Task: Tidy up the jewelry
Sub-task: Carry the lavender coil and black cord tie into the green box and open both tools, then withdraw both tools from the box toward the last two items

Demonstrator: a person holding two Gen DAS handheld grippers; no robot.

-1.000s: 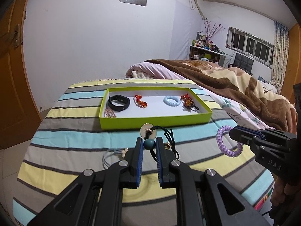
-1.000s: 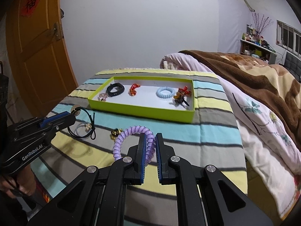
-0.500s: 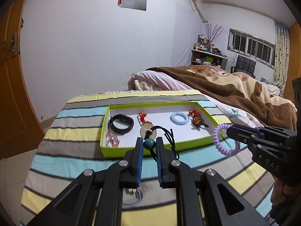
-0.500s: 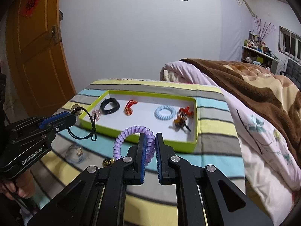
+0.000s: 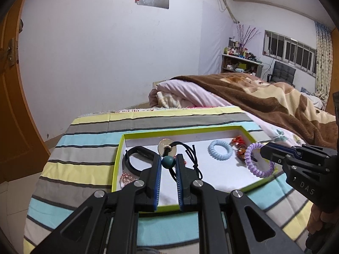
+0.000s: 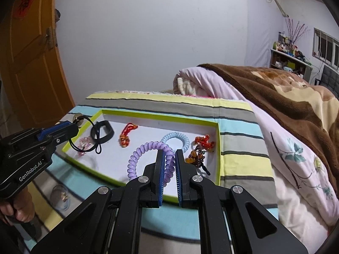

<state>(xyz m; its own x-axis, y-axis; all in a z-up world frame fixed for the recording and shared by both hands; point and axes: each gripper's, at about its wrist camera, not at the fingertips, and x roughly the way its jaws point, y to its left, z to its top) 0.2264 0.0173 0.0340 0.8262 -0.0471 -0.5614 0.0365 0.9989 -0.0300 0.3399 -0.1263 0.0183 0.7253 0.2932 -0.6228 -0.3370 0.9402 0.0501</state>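
Note:
My left gripper point(image 5: 168, 158) is shut on the teal bead point(image 5: 168, 162) of a black cord necklace with a silver disc point(image 5: 167, 148), held above the left half of the green tray point(image 5: 148, 207). My right gripper point(image 6: 169, 155) is shut on a purple spiral hair tie point(image 6: 144, 154), held over the tray's point(image 6: 148, 115) middle. The right gripper also shows in the left wrist view point(image 5: 264, 152) with the purple tie point(image 5: 257, 160). In the tray lie a black band point(image 6: 104, 134), a pink chain point(image 6: 84, 142), an orange charm point(image 6: 126, 136), a light blue spiral tie point(image 6: 182, 139) and a red-brown bead charm point(image 6: 200, 148).
The tray sits on a striped cloth point(image 6: 239, 127) over a table. A clear ring item point(image 6: 60, 196) lies on the cloth near the tray's front left. A bed with a brown blanket point(image 6: 286, 97) is at the right. An orange door point(image 6: 27, 53) is at the left.
Both grippers have moved forward and now hold their items over the tray; before they were above the cloth in front of it.

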